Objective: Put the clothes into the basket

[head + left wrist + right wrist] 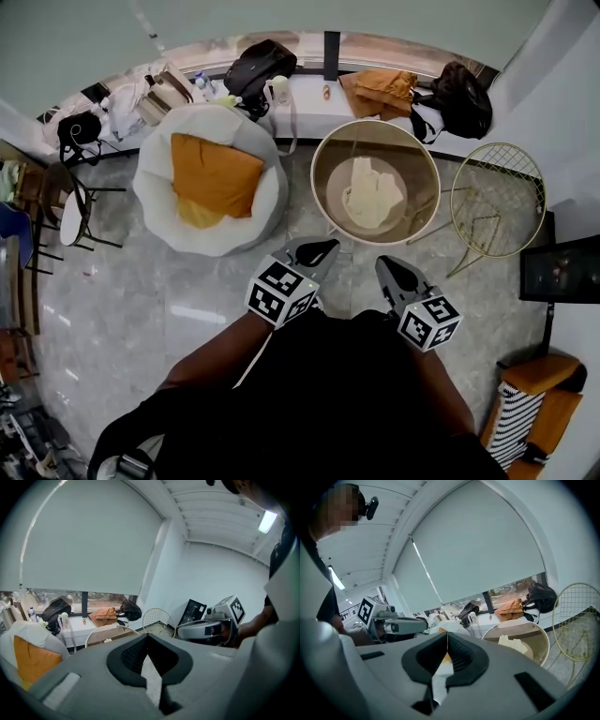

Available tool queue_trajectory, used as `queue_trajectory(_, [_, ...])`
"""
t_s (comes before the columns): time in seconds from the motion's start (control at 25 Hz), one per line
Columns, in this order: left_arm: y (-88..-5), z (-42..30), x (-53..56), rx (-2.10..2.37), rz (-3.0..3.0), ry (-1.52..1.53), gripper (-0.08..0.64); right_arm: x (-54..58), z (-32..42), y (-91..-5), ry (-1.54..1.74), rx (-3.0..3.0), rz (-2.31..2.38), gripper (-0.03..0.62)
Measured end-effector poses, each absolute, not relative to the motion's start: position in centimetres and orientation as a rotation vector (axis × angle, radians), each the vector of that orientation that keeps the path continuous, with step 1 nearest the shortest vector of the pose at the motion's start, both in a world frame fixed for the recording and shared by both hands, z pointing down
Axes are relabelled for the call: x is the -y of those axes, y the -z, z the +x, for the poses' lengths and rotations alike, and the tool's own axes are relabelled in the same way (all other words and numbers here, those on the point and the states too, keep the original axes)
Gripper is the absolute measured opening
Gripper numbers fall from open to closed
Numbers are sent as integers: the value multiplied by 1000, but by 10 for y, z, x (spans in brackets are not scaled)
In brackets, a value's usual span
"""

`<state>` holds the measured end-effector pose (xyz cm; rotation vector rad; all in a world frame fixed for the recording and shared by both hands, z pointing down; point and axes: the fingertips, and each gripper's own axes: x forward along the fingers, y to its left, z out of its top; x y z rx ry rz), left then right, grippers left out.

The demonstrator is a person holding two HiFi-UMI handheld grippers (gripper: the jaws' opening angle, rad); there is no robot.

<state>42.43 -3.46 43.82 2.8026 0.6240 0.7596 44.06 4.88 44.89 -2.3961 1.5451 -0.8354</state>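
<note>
The cream clothes (373, 195) lie inside the round basket (328, 161) on the floor (141, 300) — beside a white beanbag (155, 195) — while just short of it the left gripper (317, 249) and the right gripper (395, 270) hover side by side, the fingers (132, 654) of each pressed together, gripping nothing.

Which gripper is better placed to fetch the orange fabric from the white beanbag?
Left, probably. The left gripper is nearer the beanbag and its orange fabric; the right gripper faces the basket. Both are shut and empty.
</note>
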Motion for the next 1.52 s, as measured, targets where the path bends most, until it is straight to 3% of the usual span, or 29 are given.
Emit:
queue_trajectory(0.64, [-453,461,61,-523,2785,-790,0,-23,504,-458,882,-1594,-2370,15])
queue_trajectory(1.52, [-442,637,64,-293,2840,-809,0,-18,687,-462,894,-1771,-2244,15])
